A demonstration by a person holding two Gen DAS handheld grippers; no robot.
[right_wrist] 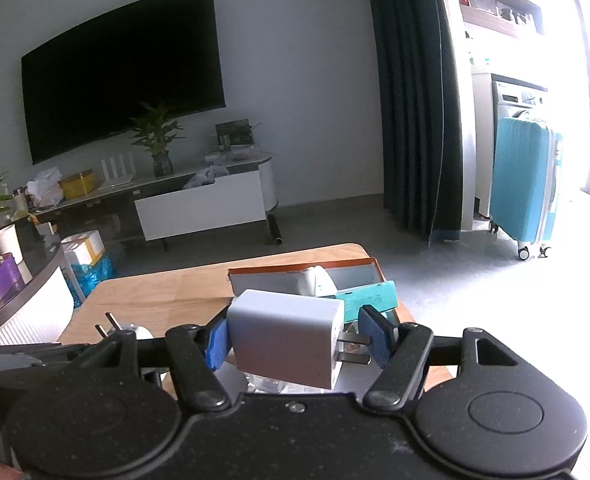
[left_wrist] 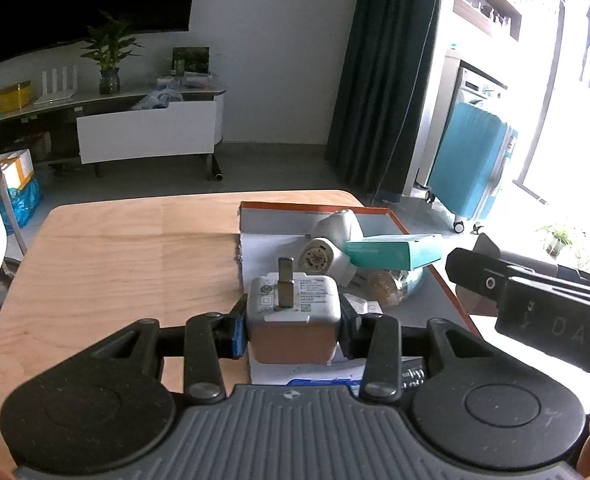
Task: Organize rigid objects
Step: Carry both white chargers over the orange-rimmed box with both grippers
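Here, left gripper (left_wrist: 294, 330) clamping upright charger (left_wrist: 294, 312), right gripper (right_wrist: 301, 340) pinching second charger (right_wrist: 285, 336)

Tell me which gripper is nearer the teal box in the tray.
Right. The right gripper, holding a white charger, is just short of the teal box; the left gripper, gripping another charger, sits farther back.

Your left gripper (left_wrist: 294, 330) clamps a white square plastic charger (left_wrist: 294, 312), tilted down toward twelve o'clock. Your right gripper (right_wrist: 301, 340) pinches a white plug adapter (right_wrist: 285, 336).
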